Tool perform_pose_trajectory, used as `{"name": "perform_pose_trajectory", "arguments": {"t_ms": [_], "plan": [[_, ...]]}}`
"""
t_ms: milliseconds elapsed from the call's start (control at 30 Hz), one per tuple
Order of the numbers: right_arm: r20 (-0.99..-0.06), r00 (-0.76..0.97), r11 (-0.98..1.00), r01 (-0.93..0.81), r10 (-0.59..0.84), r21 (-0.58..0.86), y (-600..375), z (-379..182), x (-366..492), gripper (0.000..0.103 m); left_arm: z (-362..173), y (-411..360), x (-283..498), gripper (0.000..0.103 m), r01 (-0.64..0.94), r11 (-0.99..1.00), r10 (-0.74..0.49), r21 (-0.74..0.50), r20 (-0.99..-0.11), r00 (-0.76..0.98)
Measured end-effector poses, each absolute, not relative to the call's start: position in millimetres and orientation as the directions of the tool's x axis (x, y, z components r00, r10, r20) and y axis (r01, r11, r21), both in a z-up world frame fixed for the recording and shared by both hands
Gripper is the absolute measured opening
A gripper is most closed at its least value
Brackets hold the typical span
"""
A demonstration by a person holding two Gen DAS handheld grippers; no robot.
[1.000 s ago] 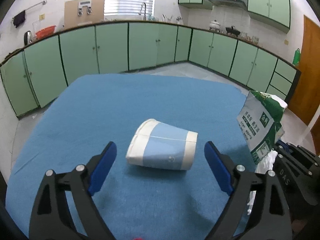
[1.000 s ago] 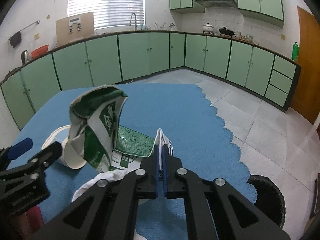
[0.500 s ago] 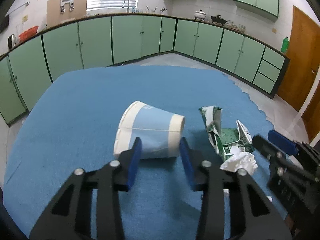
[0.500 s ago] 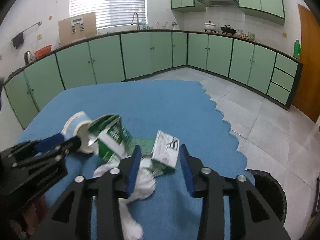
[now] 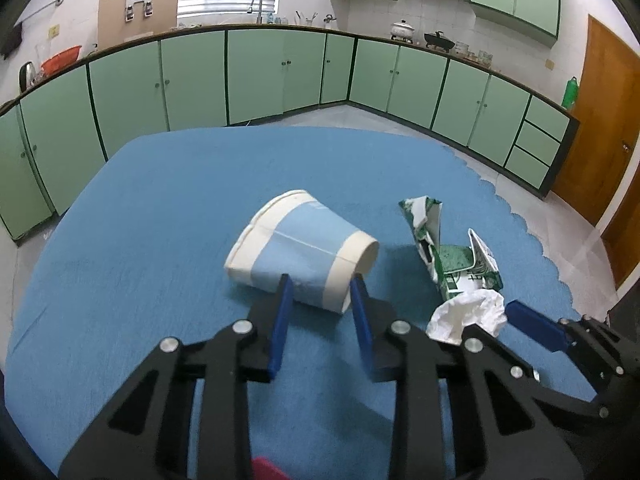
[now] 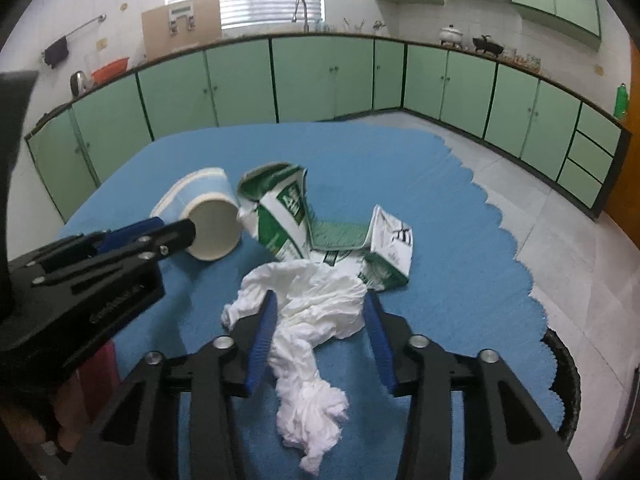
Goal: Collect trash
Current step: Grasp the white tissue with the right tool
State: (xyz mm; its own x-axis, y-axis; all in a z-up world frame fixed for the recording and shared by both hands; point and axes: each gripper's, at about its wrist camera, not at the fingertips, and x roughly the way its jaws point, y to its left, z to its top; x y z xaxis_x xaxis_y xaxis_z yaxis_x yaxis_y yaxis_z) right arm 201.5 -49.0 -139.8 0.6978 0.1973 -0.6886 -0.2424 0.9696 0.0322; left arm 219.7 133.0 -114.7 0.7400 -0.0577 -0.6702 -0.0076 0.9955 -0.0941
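A blue and white paper cup [image 5: 304, 256] lies on its side on the blue tablecloth [image 5: 160, 208]. My left gripper [image 5: 320, 284] is shut on the paper cup near its base end; the cup also shows in the right wrist view [image 6: 200, 216]. A torn green and white carton [image 6: 320, 232] lies flat right of the cup. A crumpled white tissue [image 6: 312, 320] lies in front of it. My right gripper [image 6: 318, 304] is open, its fingers on either side of the tissue, holding nothing. The carton [image 5: 448, 252] and tissue [image 5: 468, 314] also show in the left wrist view.
A black trash bin [image 6: 564, 384] stands on the floor past the table's right edge. Green kitchen cabinets [image 5: 280, 72] run along the walls behind the table. The tablecloth's scalloped edge [image 6: 520, 248] is on the right.
My left gripper closed from wide open onto the cup. My right gripper let go of the green carton, which dropped flat on the cloth, and opened around the tissue.
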Motion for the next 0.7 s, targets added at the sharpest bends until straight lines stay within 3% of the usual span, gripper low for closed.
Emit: {"name": "perform_pose_trajectory", "arguments": {"t_ms": [100, 133, 333, 700], "plan": [[-0.692, 0.690, 0.964, -0.264, 0.210, 0.030, -44.9, -140.7, 199.9, 0.021, -112.4, 136.9, 214.3, 0.039, -0.014, 0.995, -0.056, -0.098, -0.669, 0.741], [-0.694, 0.683, 0.958, -0.283, 0.227, 0.035, -42.9, -140.8, 198.9, 0.005, -111.0, 137.8, 211.6, 0.043, -0.015, 0.995, -0.054, -0.097, -0.667, 0.744], [-0.658, 0.717, 0.957, -0.291, 0.231, 0.018, -41.1, -134.7, 187.7, 0.001, -106.8, 138.1, 198.5, 0.055, -0.023, 0.996, -0.041, -0.087, -0.660, 0.750], [-0.562, 0.798, 0.974, -0.214, 0.216, 0.071, -81.1, -100.8, 194.2, 0.001, -96.2, 132.3, 203.0, 0.066, -0.016, 0.997, -0.040, -0.080, -0.643, 0.765]]}}
